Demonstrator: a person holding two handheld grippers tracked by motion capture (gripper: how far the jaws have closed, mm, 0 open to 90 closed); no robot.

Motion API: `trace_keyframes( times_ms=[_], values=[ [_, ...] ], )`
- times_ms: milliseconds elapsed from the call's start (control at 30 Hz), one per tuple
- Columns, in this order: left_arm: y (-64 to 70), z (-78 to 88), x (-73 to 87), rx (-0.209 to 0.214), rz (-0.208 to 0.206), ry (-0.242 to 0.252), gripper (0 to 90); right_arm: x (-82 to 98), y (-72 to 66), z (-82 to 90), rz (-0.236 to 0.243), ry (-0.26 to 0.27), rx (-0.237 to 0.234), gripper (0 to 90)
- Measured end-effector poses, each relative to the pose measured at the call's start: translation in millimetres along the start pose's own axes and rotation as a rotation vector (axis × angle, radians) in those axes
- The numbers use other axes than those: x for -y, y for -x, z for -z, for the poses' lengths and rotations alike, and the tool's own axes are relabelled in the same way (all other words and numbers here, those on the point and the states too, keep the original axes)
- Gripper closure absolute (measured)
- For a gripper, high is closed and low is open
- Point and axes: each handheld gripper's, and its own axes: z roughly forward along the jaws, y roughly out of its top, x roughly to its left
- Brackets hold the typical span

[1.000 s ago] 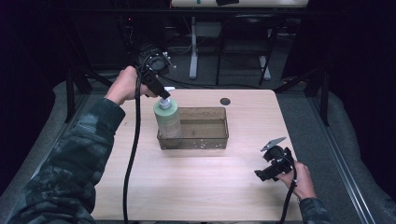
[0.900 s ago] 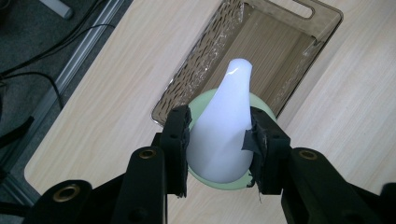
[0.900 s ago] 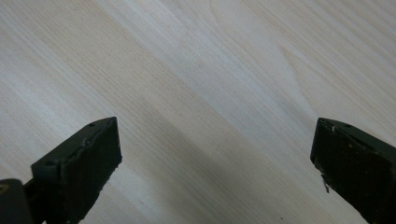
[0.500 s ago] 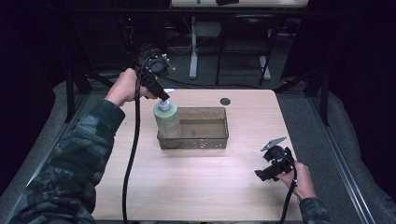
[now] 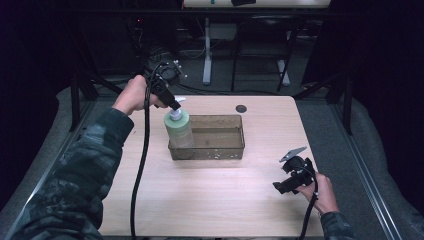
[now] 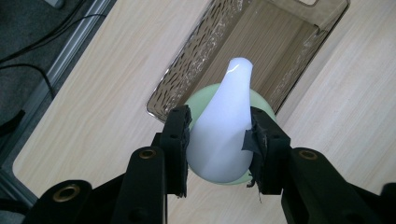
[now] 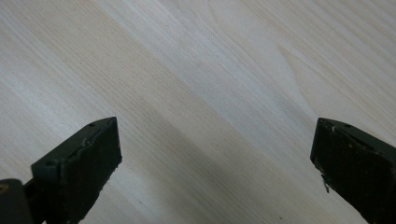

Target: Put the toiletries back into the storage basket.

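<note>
Nothing has shifted: your left gripper (image 6: 218, 135) keeps its jaws clamped on the pale-green pump bottle's white head (image 6: 223, 126), bottle upright in the near-left corner of the clear ribbed plastic bin (image 5: 220, 150); right gripper (image 5: 292, 176) jaws apart.

Your sleeves (image 5: 75, 170) are a mottled camouflage of dark green and grey. Both grippers are black: the left gripper (image 6: 219, 140) has blocky jaws with brass-ringed screw holes and frayed black tape on one pad, and a thick black cable (image 5: 142, 165) trails from it. Your right gripper (image 5: 292, 176) carries a grey three-cornered plate on top.
</note>
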Motion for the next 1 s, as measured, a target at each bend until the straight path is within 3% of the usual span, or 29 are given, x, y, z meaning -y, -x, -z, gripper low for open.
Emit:
trace_keyframes(
  times_ms=[633,800,1000],
  values=[
    [1.9,-4.0,3.2,0.008,0.039,0.065,60.2,-0.1,0.0,0.5,0.011,0.0,0.007,1.1],
    [1.1,-4.1,8.5,-0.002,0.091,0.078,43.5,-0.2,-0.1,0.7,0.011,0.001,0.007,1.1],
    [6.7,-1.6,17.7,-0.021,0.106,0.111,23.6,-0.4,-0.3,0.6,0.012,0.002,0.007,1.1]
  ],
)
